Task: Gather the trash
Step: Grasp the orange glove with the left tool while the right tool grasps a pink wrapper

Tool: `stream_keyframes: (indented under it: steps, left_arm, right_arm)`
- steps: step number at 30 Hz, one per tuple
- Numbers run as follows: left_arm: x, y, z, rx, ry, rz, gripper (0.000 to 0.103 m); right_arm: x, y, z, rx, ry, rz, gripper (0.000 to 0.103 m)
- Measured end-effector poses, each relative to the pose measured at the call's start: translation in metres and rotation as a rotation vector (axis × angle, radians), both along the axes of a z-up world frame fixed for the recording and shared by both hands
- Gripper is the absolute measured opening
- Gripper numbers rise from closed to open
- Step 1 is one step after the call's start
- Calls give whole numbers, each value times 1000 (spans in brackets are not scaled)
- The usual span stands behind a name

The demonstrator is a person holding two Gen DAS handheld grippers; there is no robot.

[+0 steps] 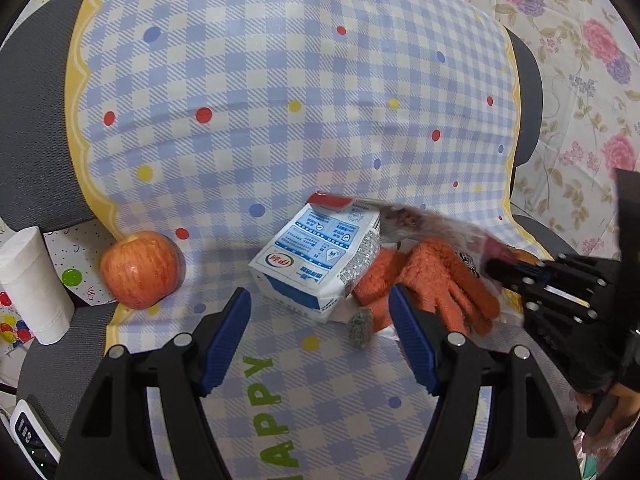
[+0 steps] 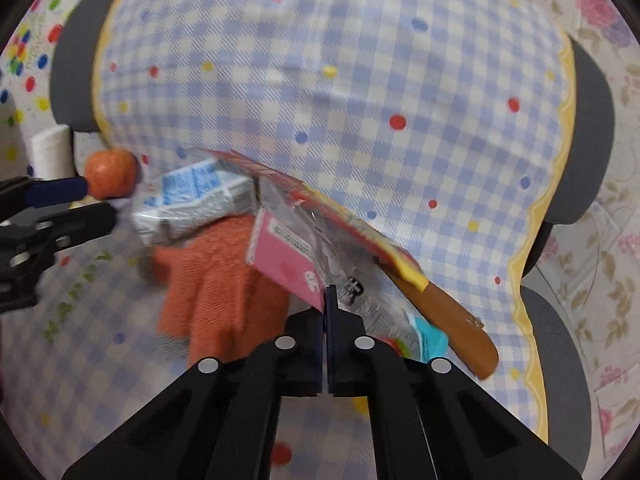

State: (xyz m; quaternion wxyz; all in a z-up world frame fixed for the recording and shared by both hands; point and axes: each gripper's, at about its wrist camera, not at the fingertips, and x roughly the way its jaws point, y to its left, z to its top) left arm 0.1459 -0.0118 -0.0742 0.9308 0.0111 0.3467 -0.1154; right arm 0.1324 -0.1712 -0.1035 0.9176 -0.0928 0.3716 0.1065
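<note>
1. A checked cloth in blue and white covers the surface; it looks thin, smooth and matt, with printed dots.
2. A milk carton of coated paperboard, smooth with a slight sheen.
3. An orange glove, fuzzy, rough knitted cloth, matt.
4. A clear plastic wrapper, glossy and crinkled, with pink and red printing.
5. A wooden handle, brown, smooth and lightly shiny.
6. An apple, with waxy, glossy skin.
7. A paper roll at far left, white, soft and matt.
8. Both grippers, the left gripper and the right gripper, are matt black plastic with ribbed blue pads and small bright metal pins.
</note>
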Motion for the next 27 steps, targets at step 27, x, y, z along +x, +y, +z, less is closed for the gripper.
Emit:
stream_keyframes:
  steps: [27]
  left_arm:
    - [-6, -65, -24, 27, 33, -109, 56]
  right_arm:
    - [-96, -95, 24, 313, -52, -320, 1]
